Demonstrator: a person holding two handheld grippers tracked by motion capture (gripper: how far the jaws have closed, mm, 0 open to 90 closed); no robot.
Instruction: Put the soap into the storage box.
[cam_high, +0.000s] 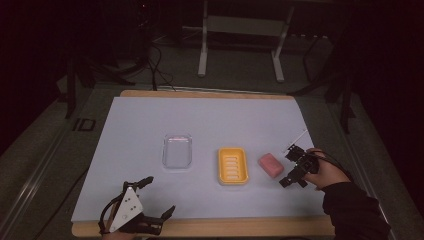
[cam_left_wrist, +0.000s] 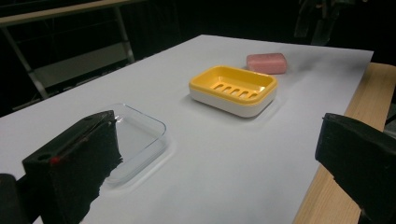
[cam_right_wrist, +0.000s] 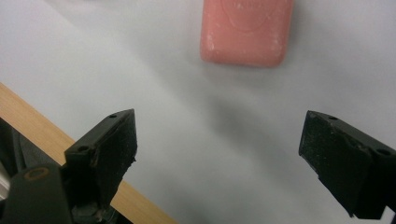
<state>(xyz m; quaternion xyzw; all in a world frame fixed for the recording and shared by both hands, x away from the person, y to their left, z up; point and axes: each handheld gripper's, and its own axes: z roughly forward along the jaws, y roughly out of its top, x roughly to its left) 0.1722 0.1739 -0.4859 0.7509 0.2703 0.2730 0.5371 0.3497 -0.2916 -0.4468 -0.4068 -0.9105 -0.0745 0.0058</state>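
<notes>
Soap (cam_high: 270, 164) just beside yellow dish (cam_high: 233, 166).

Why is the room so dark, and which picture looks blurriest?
High view: only the white sheet is lit, the room behind is black. Right gripper view: the pink soap is soft, with a faint shadow below it. Left gripper view: the yellow dish looks sharpest.

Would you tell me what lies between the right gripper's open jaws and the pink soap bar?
Nothing: in the right gripper view, bare white sheet separates the right gripper from the pink soap bar.
</notes>
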